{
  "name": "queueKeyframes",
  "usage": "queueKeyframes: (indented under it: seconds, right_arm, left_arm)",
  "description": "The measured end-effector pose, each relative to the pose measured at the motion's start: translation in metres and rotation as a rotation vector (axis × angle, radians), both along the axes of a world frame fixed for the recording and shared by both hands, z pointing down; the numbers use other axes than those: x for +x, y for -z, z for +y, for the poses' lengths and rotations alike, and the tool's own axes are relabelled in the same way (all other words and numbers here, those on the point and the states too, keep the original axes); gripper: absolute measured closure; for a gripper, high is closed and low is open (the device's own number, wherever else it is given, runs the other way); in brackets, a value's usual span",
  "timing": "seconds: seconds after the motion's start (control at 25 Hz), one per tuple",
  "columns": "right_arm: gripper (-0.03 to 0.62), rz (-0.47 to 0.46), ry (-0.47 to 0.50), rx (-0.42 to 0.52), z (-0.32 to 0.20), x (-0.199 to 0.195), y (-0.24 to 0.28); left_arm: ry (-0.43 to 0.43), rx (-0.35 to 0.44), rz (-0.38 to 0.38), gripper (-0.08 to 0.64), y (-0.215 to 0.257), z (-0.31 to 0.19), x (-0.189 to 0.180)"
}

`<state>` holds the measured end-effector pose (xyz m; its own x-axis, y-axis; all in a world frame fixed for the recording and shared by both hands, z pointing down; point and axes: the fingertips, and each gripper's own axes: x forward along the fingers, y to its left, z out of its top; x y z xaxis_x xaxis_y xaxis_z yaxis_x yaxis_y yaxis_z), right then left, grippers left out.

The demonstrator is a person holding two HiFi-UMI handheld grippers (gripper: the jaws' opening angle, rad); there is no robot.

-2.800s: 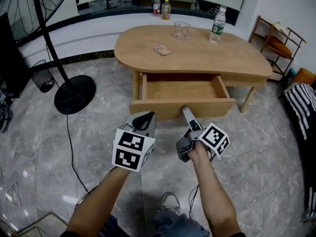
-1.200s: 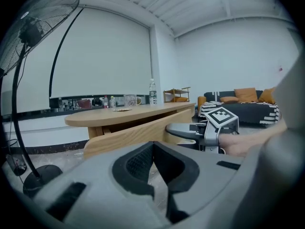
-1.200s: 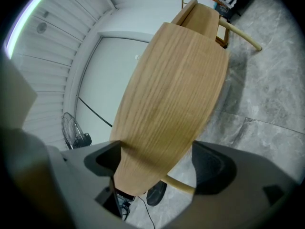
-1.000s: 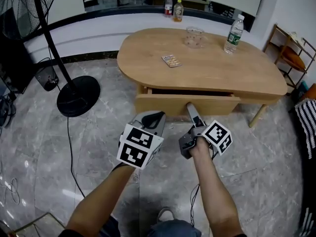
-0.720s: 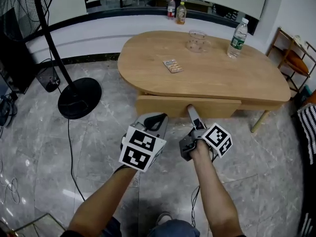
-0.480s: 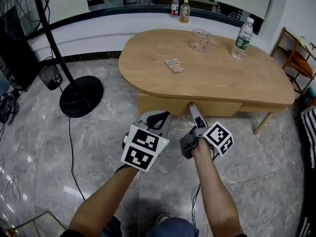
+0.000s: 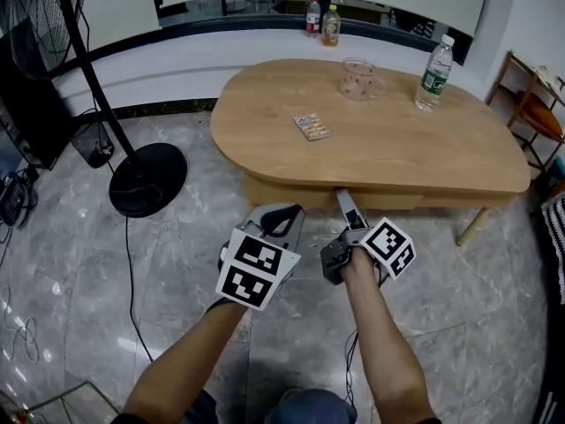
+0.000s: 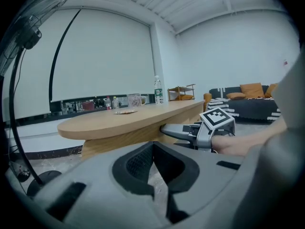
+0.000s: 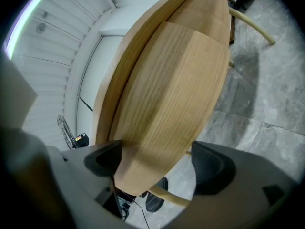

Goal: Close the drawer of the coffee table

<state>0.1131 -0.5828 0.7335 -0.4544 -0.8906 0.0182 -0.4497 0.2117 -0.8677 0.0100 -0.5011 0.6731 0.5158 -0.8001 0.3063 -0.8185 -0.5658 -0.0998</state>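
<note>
The coffee table (image 7: 371, 148) has an oval wooden top. Its drawer front (image 7: 291, 194) sits pushed in under the top's near edge, with only a narrow strip showing. My right gripper (image 7: 342, 198) is open and points level, with its tips up against the middle of that front. In the right gripper view the wooden drawer front (image 9: 167, 104) fills the space between the spread jaws of the right gripper (image 9: 157, 163). My left gripper (image 7: 281, 215) hangs shut and empty beside it, short of the table. The left gripper (image 8: 157, 175) also shows in its own view.
On the table lie a pill blister pack (image 7: 311, 127), a glass cup (image 7: 356, 78) and a water bottle (image 7: 430, 62). Two bottles (image 7: 322, 20) stand on the back ledge. A fan stand (image 7: 148, 166) and its cable are at the left. A wooden chair (image 7: 534, 104) is at the right.
The drawer has slid from wide open to pushed in under the tabletop. Both grippers have moved forward toward the table, the right one staying at the drawer front.
</note>
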Motion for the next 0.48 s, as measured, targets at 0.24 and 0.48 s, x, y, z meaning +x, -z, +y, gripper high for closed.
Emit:
queueKeyframes:
  seconds: [0.24,0.48]
  right_arm:
    - [0.132,-0.004,0.005,-0.008,-0.0047,-0.0014,0.0009]
    - [0.129,-0.013,0.008,0.008,-0.0073,-0.0024,0.0008]
  left_arm:
    - [0.009,0.008,-0.013,0.552,0.0057,0.0008,-0.0074]
    - [0.008,0.007,-0.015,0.552,0.0038,-0.0008,-0.0075]
